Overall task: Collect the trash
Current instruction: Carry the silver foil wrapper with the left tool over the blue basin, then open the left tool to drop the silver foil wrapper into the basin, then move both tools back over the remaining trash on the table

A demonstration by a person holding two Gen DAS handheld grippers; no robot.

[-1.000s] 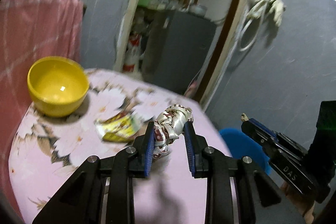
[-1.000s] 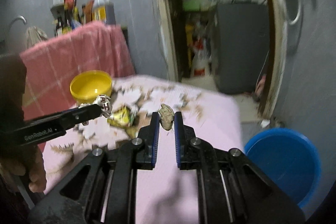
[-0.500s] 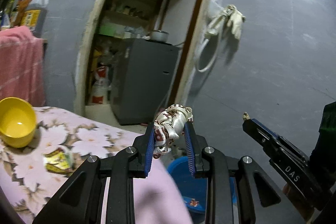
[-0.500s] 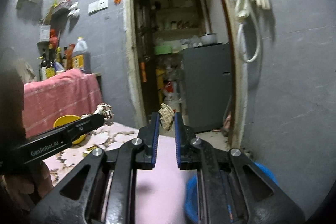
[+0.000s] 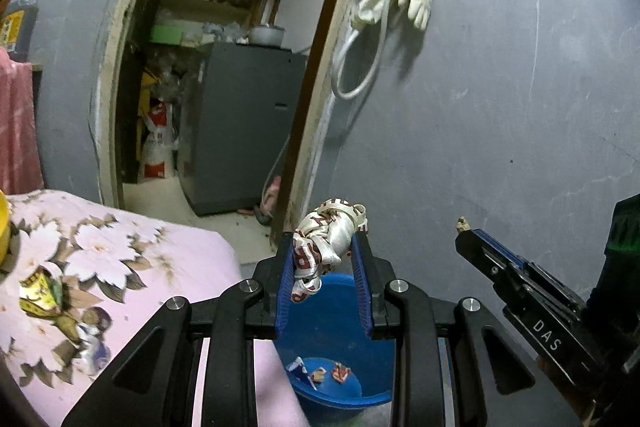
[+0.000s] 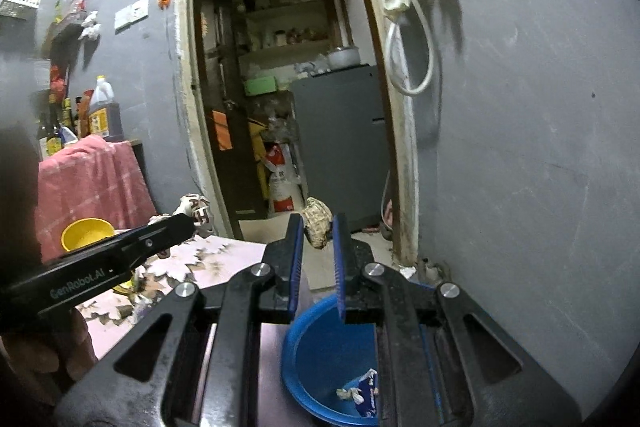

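The left hand-held gripper [image 5: 324,259] holds a crumpled silver-and-red wrapper [image 5: 326,241] pinched between its blue pads, jaws narrow around it. The right hand-held gripper [image 6: 317,227] holds a small brownish crumpled scrap [image 6: 317,222] near its fingertips, jaws likewise narrow.

Below and just ahead of both grippers sits a blue basin [image 5: 340,311] on the floor, already holding a few bits of litter. Behind and to the left of the left gripper, a yellow wrapper [image 5: 38,291] is not yet collected and lies on the flowered cloth of the desk [image 5: 120,255].

The step in hand looks like the drop. To do it well, each piece should be brought squarely over the open middle of the basin, away from its rim and the desk edge, before the jaws are let go. The light wrapper may cling to a pad, so a full opening would likely help, and the fingers should tip downward.

Readable writing: "DAS" on the side of the right gripper, "GenRobot.AI" on the side of the left. The red letters on the wrapper are too creased to read.
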